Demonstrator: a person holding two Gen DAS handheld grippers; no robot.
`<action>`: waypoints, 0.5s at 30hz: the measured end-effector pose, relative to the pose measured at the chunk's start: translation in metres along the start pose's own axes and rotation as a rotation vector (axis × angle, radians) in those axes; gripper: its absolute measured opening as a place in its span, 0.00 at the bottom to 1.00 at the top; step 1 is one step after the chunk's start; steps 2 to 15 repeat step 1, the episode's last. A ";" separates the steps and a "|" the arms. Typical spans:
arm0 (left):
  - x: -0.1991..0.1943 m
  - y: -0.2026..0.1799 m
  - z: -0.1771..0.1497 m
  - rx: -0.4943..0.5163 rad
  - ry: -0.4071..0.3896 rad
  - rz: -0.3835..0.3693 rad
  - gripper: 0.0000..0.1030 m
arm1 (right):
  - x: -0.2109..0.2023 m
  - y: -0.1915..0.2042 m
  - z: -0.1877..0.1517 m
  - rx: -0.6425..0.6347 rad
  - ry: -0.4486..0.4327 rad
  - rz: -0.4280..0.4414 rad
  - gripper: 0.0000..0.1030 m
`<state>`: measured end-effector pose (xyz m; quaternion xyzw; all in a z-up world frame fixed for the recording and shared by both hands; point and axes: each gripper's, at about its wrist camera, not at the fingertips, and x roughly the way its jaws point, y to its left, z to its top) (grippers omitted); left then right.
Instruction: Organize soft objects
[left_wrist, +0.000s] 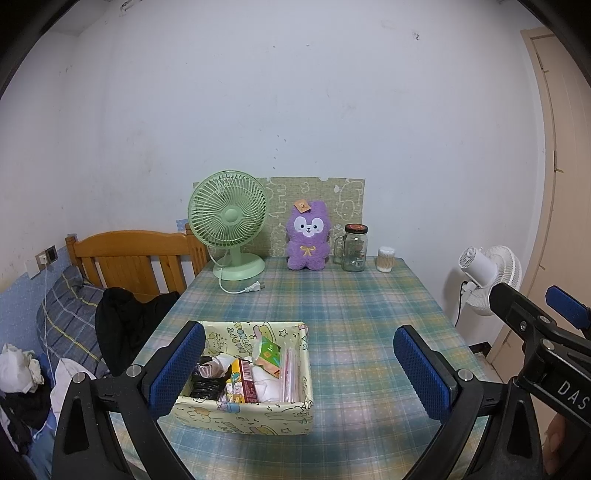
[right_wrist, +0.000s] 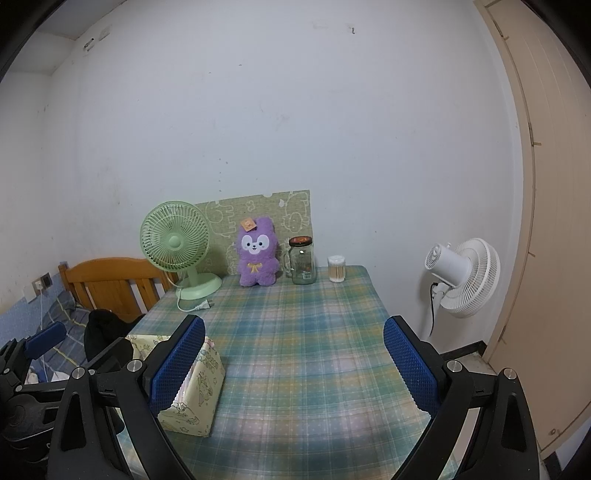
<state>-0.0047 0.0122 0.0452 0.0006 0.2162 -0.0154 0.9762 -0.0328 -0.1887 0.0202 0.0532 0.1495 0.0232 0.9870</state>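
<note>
We hold both grippers low over the counter (right_wrist: 303, 350), fingers spread wide and empty. The purple plush (left_wrist: 307, 236) stands upright far ahead, against the wall, beyond the left gripper (left_wrist: 299, 369) and slightly left of the right gripper (right_wrist: 293, 365). The fabric box (left_wrist: 255, 406) sits between the left fingers, so we judge the right freer to reach.

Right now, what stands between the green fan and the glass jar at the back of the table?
The purple plush toy sits upright between the green fan and the glass jar, against the patterned board. Both wrist views show it.
</note>
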 end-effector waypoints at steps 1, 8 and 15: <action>0.000 0.000 0.000 0.000 -0.001 0.000 1.00 | 0.000 0.001 0.000 -0.001 -0.001 0.001 0.96; 0.000 0.000 0.000 0.000 -0.001 0.000 1.00 | 0.000 0.001 0.000 -0.001 -0.001 0.001 0.96; 0.000 0.000 0.000 0.000 -0.001 0.000 1.00 | 0.000 0.001 0.000 -0.001 -0.001 0.001 0.96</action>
